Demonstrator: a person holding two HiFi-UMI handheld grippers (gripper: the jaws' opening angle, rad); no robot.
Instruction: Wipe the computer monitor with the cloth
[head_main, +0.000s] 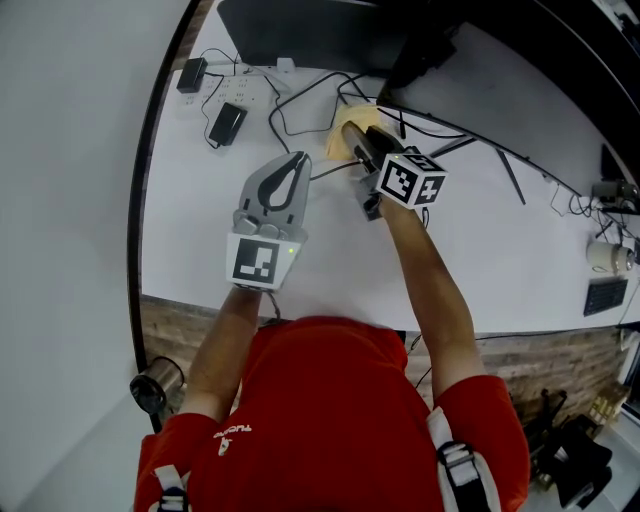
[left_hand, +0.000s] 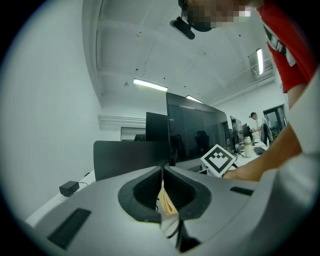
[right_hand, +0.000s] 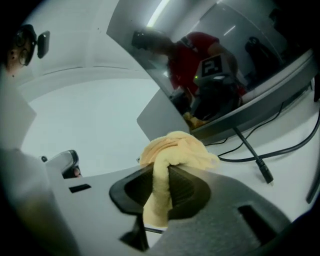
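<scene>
Cloth (right_hand: 175, 150) clamped beside monitor (right_hand: 235, 55)
Right gripper (right_hand: 161, 171) pinches the yellow cloth; left gripper (left_hand: 163, 170) has both jaws closed together above desk (head_main: 330, 270)

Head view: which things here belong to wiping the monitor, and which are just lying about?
In the job:
- cloth, clamped in the right tool
- monitor

Not in the job:
- power strip
- black adapter
- black cable
- left tool, shut and idle
</scene>
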